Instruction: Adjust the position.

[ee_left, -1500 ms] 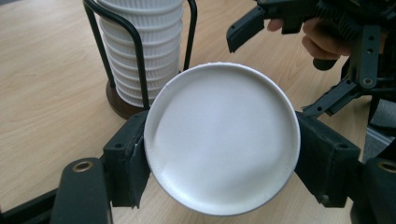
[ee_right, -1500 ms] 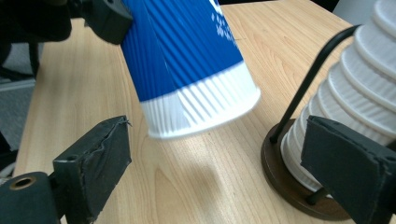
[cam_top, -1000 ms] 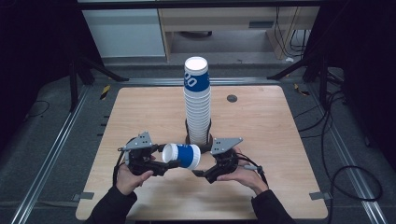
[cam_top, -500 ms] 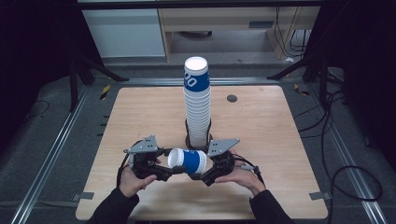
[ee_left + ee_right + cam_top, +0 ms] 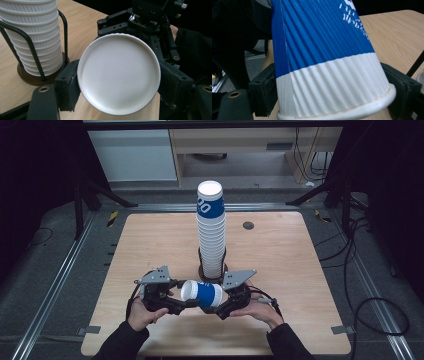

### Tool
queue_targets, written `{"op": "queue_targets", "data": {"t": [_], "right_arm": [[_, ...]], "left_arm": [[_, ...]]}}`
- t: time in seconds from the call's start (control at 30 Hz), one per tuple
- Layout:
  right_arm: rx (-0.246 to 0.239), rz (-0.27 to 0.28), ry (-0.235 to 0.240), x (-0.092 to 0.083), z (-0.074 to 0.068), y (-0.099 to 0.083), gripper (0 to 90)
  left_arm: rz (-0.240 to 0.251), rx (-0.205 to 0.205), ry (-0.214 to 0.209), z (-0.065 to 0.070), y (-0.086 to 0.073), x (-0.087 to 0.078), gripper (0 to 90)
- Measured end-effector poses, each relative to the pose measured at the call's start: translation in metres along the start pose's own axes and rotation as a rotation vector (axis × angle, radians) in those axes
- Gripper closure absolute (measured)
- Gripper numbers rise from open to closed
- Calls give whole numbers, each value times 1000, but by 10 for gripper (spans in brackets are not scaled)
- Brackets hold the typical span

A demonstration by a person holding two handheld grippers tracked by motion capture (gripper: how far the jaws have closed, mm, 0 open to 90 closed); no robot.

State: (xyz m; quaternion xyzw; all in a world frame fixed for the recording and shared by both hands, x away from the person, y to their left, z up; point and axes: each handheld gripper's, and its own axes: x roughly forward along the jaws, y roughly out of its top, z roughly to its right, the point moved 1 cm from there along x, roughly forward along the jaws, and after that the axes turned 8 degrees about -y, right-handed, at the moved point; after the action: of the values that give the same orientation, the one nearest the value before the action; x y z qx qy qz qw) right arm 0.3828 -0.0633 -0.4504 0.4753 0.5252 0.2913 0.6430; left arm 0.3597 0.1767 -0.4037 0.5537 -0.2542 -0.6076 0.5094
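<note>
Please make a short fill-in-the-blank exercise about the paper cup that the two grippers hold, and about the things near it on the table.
1. The cup between the two grippers lies on its ____.
2. The band around the cup's middle is ____.
3. The tall stack of cups stands in a black wire ____.
4. The left gripper holds the cup's closed ____.

Missing words: side; blue; holder; bottom

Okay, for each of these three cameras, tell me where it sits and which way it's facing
High view: fixed above the person's side, looking forward and down on the table; both hands and the left tongs and right tongs show.
Left gripper view: rides the left tongs, looking along its jaws at the cup's white base; the other tongs show behind.
Right gripper view: rides the right tongs, looking along the blue-and-white cup near its rim.
All share that cup; the high and left views share the cup stack.
</note>
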Motion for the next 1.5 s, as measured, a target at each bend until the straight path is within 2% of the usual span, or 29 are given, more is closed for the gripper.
{"op": "queue_targets", "data": {"t": [0.27, 0.4, 0.57, 0.77, 1.07, 1.23, 1.37, 1.5], "right_arm": [[-4, -7, -30, -7, 4, 1, 151], [-33, -35, -71, -11, 6, 1, 148], [-85, -90, -97, -8, 6, -2, 146], [-134, -149, -85, 2, 0, -7, 144], [-201, -212, -42, 14, -10, -12, 143], [-211, -218, -32, 15, -12, -12, 144], [-211, -230, -27, 16, -12, -14, 138], [-200, -223, -28, 16, -10, -13, 118]], "left_arm": [[-12, 9, 18, 0, 2, -5, 207], [-63, -1, 25, -4, 0, -7, 181], [-149, -6, 38, -8, -5, 1, 169], [-252, 0, 19, -10, -11, 12, 155], [-350, 0, -15, -9, -17, 26, 169], [-360, -8, -38, -9, -19, 28, 248], [-365, -8, -46, -10, -20, 29, 257], [-344, -6, -50, -10, -19, 26, 259]]}}
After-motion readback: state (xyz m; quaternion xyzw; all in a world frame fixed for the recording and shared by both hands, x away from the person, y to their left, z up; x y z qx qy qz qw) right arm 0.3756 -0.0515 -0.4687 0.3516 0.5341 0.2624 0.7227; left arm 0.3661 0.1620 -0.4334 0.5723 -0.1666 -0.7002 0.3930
